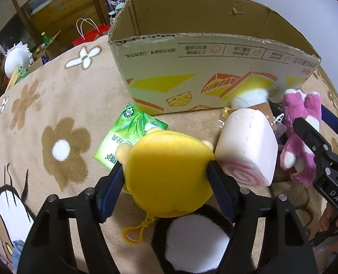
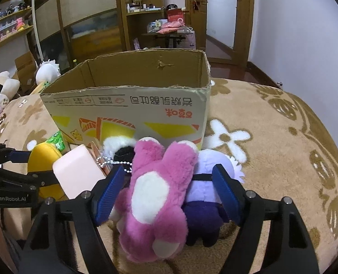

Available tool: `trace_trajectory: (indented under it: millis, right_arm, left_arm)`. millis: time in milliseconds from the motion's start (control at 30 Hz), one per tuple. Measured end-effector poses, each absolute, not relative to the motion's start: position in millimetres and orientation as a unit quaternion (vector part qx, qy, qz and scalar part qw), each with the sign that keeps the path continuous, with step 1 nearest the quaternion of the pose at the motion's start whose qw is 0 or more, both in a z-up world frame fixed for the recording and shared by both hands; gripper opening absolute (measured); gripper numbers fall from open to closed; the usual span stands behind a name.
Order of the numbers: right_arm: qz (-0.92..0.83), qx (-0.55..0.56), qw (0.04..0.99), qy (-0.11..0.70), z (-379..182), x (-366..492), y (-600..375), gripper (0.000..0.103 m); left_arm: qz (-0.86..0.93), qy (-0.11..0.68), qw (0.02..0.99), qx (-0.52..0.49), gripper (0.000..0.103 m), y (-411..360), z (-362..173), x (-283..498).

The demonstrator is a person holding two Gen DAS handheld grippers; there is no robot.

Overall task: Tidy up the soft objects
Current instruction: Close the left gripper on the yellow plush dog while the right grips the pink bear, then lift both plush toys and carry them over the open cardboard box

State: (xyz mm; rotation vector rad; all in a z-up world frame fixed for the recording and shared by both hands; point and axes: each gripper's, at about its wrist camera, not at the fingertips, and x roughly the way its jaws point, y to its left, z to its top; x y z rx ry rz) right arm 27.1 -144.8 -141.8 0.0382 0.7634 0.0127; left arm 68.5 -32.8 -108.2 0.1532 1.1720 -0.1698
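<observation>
On the flowered blanket (image 1: 61,105), in front of the box (image 1: 214,68): soft items lined up side by side. Left gripper (image 1: 165,171) pinching yellow plush (image 1: 169,171) across its width, both blue pads (image 1: 110,189) pressed into its sides; yellow clip loop (image 1: 134,233) hanging toward camera. Just right of it, touching, pink swirl roll (image 1: 246,143) standing on the blanket. Behind yellow plush, green tissue pack (image 1: 127,134) lying flat, partly covered. Black-and-white plush (image 1: 196,237) low in the left view between the gripper arms, under the yellow one. Right gripper (image 2: 169,187) spread around pink plush (image 2: 155,196) and purple plush (image 2: 205,196) together; left pad (image 2: 109,194) close beside pink plush, contact not certain, right pad (image 2: 223,191) against purple plush; no squeeze visible. Bead chain (image 2: 109,162) and tag between roll and pink plush; white-and-black furry plush (image 2: 121,146) behind them against the box wall. Box: cardboard, top open, flaps gone, rim ragged; interior floor hidden, contents cannot be told. Box print upside down: Chinese characters, yellow and orange graphics, row of small symbols under the rim; not legible enough to transcribe. "GenRobot.AI" readable on left gripper body in the right view; "DAS" on right gripper (image 1: 324,159) in the left view. Tissue pack text Chinese, leaf design, round logo.
</observation>
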Motion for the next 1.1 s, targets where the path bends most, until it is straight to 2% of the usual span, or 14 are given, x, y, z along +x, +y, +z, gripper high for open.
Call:
trace_trajectory:
  millis: [167, 267, 467, 567, 700, 1100]
  right_arm:
    - [0.011, 0.011, 0.928, 0.372, -139.6, 25.3, -139.5, 0.082]
    - [0.034, 0.008, 0.925, 0.378, -140.2, 26.2, -132.5, 0.064]
    - [0.042, 0.002, 0.917, 0.397, -151.4, 32.6, -125.4, 0.063]
    - [0.042, 0.016, 0.913, 0.406, -155.6, 35.5, -128.5, 0.051]
    - [0.04, 0.026, 0.915, 0.4, -154.6, 34.5, -132.4, 0.044]
    - [0.034, 0.034, 0.938, 0.342, -124.2, 11.6, -134.0, 0.043]
  left_arm:
    - [-0.077, 0.549, 0.831, 0.054, 0.071, -29.5, -105.3, 66.4]
    - [-0.074, 0.544, 0.835, 0.05, 0.071, -27.4, -103.5, 67.0]
    - [-0.07, 0.536, 0.839, 0.057, 0.069, -27.2, -102.0, 66.0]
    - [-0.066, 0.527, 0.846, 0.055, 0.068, -25.4, -99.4, 65.7]
    - [-0.063, 0.515, 0.853, 0.053, 0.067, -25.4, -94.3, 62.6]
    - [-0.029, 0.404, 0.914, 0.037, 0.067, -11.9, -43.6, 31.6]
